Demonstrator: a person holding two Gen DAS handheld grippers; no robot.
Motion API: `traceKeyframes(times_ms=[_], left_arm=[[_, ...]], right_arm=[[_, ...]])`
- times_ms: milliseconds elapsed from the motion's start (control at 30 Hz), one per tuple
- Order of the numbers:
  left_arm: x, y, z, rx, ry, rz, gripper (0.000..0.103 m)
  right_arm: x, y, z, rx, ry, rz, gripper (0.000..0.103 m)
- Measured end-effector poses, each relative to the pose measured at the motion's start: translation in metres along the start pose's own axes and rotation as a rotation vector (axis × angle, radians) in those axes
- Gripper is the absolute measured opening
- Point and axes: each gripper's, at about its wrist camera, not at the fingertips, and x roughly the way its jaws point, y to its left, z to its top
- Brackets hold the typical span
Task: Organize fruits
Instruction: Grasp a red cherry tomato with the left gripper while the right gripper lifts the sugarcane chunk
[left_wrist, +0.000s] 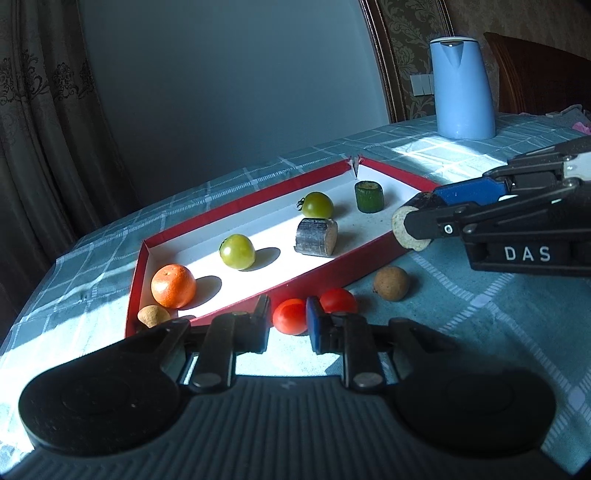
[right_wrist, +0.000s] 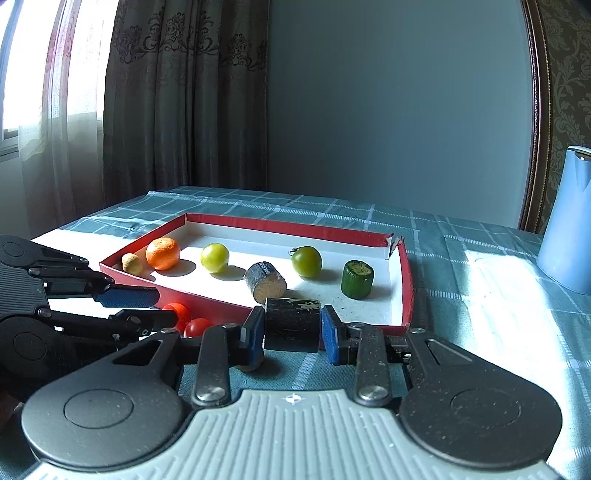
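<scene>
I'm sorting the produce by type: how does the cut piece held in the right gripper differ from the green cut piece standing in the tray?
The held dark piece is clamped on its side by the right gripper, above the tablecloth; the green piece stands upright on the tray floor. The held dark piece has a blackish, mottled skin; the green piece is bright green. Both are short cylinders with pale cut ends.

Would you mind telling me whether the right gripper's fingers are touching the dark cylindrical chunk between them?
Touching. In the right wrist view, both blue-padded fingers press against the sides of the dark cylindrical chunk, with no gap visible.
</scene>
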Motion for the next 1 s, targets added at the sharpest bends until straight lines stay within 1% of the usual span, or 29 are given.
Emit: traceKeyframes(times_ms=[200, 300, 367, 400, 433, 500, 533, 567, 600, 633, 733, 800, 867, 900, 933, 1000], left_arm=[[-0.007, 0.012, 0.007, -0.081, -0.027, -0.003, 0.019], [-0.007, 0.017, 0.009, -0.108, -0.033, 0.011, 0.018], [-0.006, 0.021, 0.010, -0.121, -0.025, 0.011, 0.018], [-0.006, 0.022, 0.010, -0.128, -0.013, -0.002, 0.018], [-0.005, 0.023, 0.008, -0.129, 0.004, -0.026, 0.019], [-0.008, 0.022, 0.005, -0.129, 0.008, -0.021, 0.020], [-0.008, 0.019, 0.003, -0.121, 0.017, -0.009, 0.026], [-0.008, 0.017, 0.001, -0.113, 0.023, -0.014, 0.029], [-0.007, 0.015, -0.001, -0.103, 0.039, -0.048, 0.030], [-0.006, 0.012, -0.002, -0.097, 0.050, -0.063, 0.031], [0.000, 0.000, -0.003, -0.050, 0.066, -0.048, 0.031], [0.005, -0.005, -0.004, -0.031, 0.091, -0.045, 0.031], [0.010, -0.007, -0.005, -0.017, 0.112, -0.016, 0.029], [0.011, -0.006, -0.005, -0.021, 0.112, -0.014, 0.028], [0.011, -0.004, -0.005, -0.029, 0.107, -0.008, 0.022], [0.012, -0.001, -0.004, -0.043, 0.107, -0.018, 0.022]], right_arm=[[-0.001, -0.004, 0.001, 0.015, -0.019, -0.027, 0.032], [-0.002, -0.005, 0.002, 0.016, -0.029, -0.037, 0.032], [-0.001, -0.005, 0.002, 0.012, -0.031, -0.044, 0.032], [-0.001, -0.005, 0.002, 0.013, -0.027, -0.046, 0.032], [0.000, -0.006, 0.001, 0.015, -0.024, -0.047, 0.032], [0.000, -0.006, 0.001, 0.017, -0.023, -0.047, 0.032], [0.000, -0.006, 0.001, 0.017, -0.023, -0.047, 0.032], [0.000, -0.006, 0.001, 0.015, -0.021, -0.046, 0.032], [-0.001, -0.005, 0.001, 0.014, -0.018, -0.045, 0.032], [0.000, -0.004, 0.001, 0.010, -0.018, -0.045, 0.032], [-0.001, -0.004, 0.001, 0.005, -0.019, -0.044, 0.032], [-0.001, -0.004, 0.001, 0.004, -0.017, -0.045, 0.032], [-0.001, -0.004, 0.001, 0.004, -0.016, -0.043, 0.032], [-0.001, -0.004, 0.001, 0.003, -0.015, -0.042, 0.032], [-0.001, -0.003, 0.001, 0.001, -0.014, -0.042, 0.032], [0.000, -0.003, 0.001, -0.003, -0.013, -0.041, 0.032]])
